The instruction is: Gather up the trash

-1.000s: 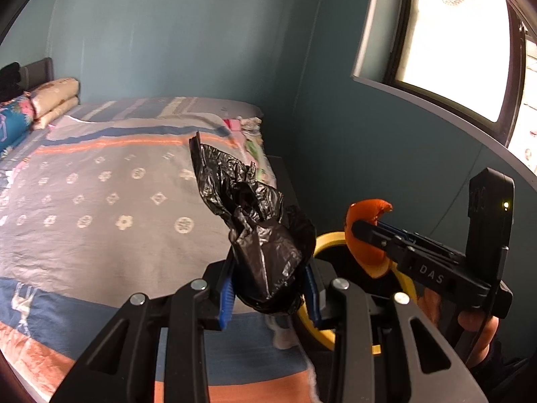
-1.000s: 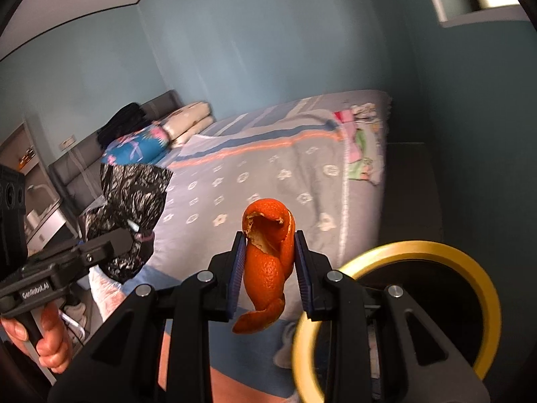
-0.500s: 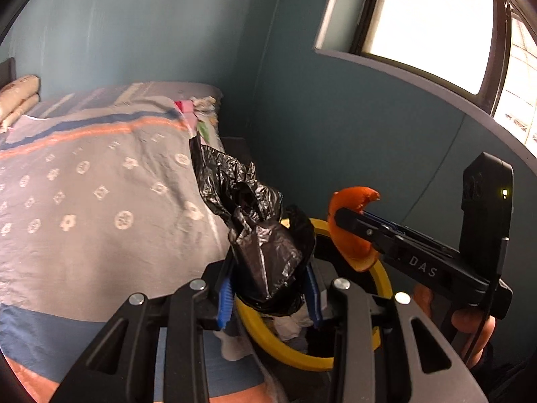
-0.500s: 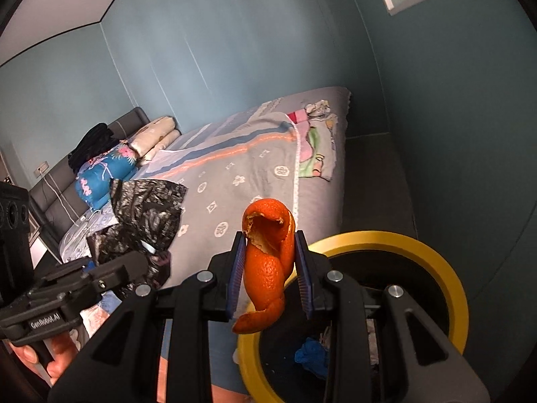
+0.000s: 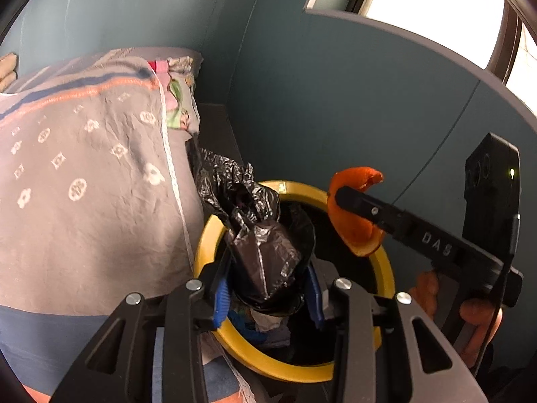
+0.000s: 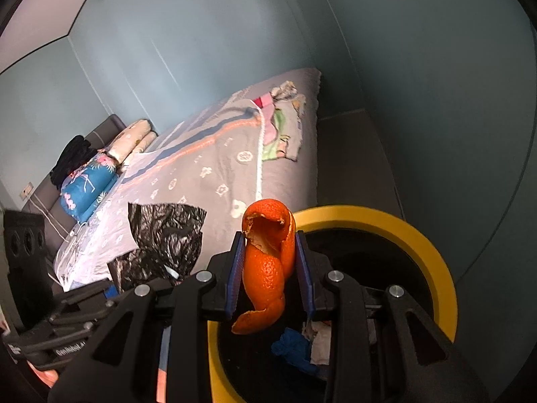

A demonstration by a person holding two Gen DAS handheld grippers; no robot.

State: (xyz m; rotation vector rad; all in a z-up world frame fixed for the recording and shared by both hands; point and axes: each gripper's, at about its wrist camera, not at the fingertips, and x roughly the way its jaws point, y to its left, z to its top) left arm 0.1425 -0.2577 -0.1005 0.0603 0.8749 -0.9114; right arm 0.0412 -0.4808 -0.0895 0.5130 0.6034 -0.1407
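Both claws were loaded: my left gripper (image 5: 266, 297) clenched a crumpled black plastic bag (image 5: 261, 252), my right gripper (image 6: 270, 275) pinched a curl of orange peel (image 6: 266, 265). Each hung over the mouth of the yellow-rimmed bin (image 6: 433, 248) beside the bed (image 6: 208, 168), rubbish already inside. Best, I judged, to centre each load over the dark opening, clear of the rim, then part the jaws fully so nothing clung to the blue pads (image 6: 235, 278).

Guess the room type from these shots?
Almost certainly a bedroom: a bed with a patterned grey bedspread, pillows at the headboard, and a yellow-rimmed trash bin standing beside the bed.
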